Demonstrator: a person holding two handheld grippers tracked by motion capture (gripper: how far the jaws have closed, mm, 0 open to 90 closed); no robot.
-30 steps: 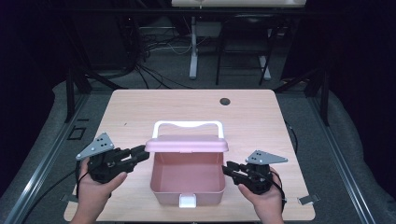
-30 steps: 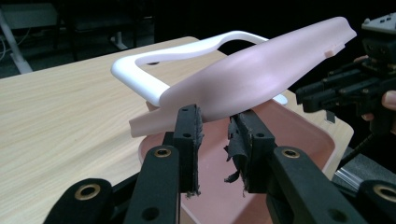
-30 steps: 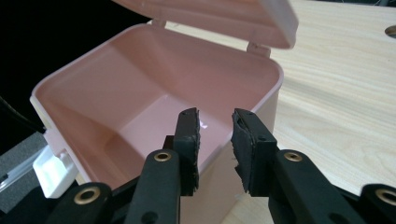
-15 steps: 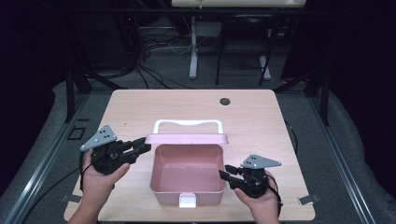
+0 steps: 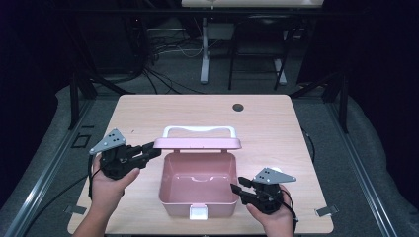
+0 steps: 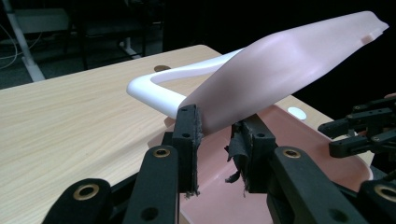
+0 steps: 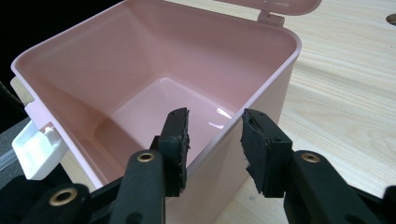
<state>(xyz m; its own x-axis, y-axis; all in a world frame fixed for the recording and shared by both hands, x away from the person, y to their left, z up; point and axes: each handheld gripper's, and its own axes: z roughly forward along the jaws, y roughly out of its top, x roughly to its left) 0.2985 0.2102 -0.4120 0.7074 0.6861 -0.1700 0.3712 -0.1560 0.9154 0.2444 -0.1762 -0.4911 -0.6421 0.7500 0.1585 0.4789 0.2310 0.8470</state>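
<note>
My left gripper (image 5: pixel 152 151) pinches the left end of the pink lid (image 5: pixel 197 143). In the left gripper view the lid's edge (image 6: pixel 280 65) sits between the two pads, both touching it, and the lid is tilted up and away toward 1 o'clock. The white handle (image 6: pixel 154 86) runs off the lid's far side toward 10 o'clock, low over the table (image 6: pixel 70 121).

My right gripper (image 5: pixel 236 189) is at the right wall of the pink box (image 5: pixel 197 180), near the front corner. Its jaws have just been opening. In the right gripper view the pads straddle the rim (image 7: pixel 243 116): the left pad is inside the box, the right pad outside, and there is a gap on both sides, so nothing is clamped. The wall is between the jaws but free.

Seen from the high view, the box stands upright on the table (image 5: pixel 276 128), at about 6 o'clock from its centre, near the front edge. The lid is hinged at the back, stands open at 12 o'clock from the box cavity, and its handle (image 5: pixel 199 130) sits behind it. The white latch (image 5: pixel 198 213) hangs on the front wall at 6 o'clock. The inside of the box looks bare and glossy.

A dark round hole (image 5: pixel 238 107) sits in the tabletop at about 1 o'clock from the box, well apart from it.

My left hand (image 5: pixel 107 185) is at 9 o'clock from the box and my right hand (image 5: pixel 272 217) at 4 o'clock.
</note>
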